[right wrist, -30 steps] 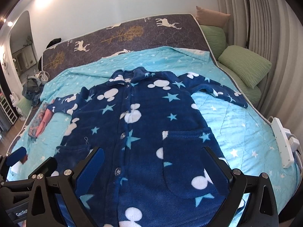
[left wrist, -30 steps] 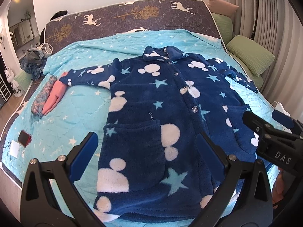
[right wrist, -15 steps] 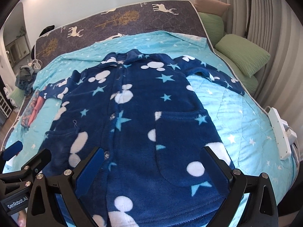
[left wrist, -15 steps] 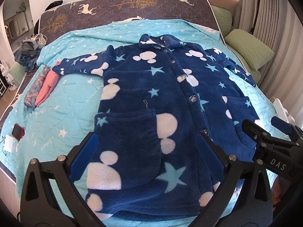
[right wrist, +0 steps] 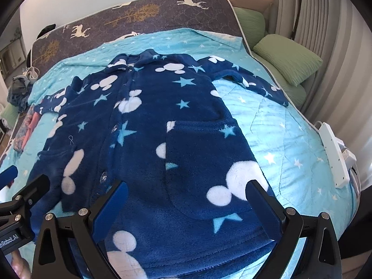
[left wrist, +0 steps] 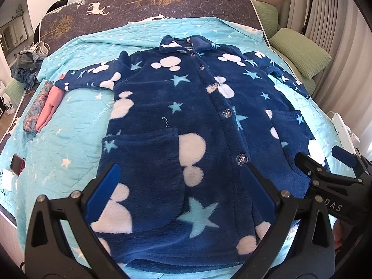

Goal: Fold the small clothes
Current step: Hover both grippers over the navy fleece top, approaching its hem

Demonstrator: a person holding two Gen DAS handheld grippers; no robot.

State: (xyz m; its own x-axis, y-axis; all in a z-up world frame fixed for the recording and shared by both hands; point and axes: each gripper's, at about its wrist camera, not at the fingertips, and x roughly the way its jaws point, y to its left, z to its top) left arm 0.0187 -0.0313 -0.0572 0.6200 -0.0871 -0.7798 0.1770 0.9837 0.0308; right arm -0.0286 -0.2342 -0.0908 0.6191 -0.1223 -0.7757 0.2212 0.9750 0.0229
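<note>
A navy fleece robe (left wrist: 186,121) with white mouse heads and light blue stars lies flat, buttoned, collar away from me, sleeves spread, on a turquoise star quilt (left wrist: 76,125). It also shows in the right wrist view (right wrist: 162,139). My left gripper (left wrist: 179,186) is open and empty above the robe's lower left pocket area. My right gripper (right wrist: 186,200) is open and empty above the lower right pocket and hem. The right gripper also shows at the right edge of the left wrist view (left wrist: 325,162).
Folded pink and floral clothes (left wrist: 44,102) lie at the quilt's left edge. A phone (left wrist: 17,164) lies lower left. Green pillows (left wrist: 300,48) lie right of the bed. A white power strip (right wrist: 332,153) sits at the right edge. A clothes pile (left wrist: 25,67) lies far left.
Both grippers have moved forward and lower toward the robe's hem, so the robe fills more of each view. Both stay open. The robe has not moved.
</note>
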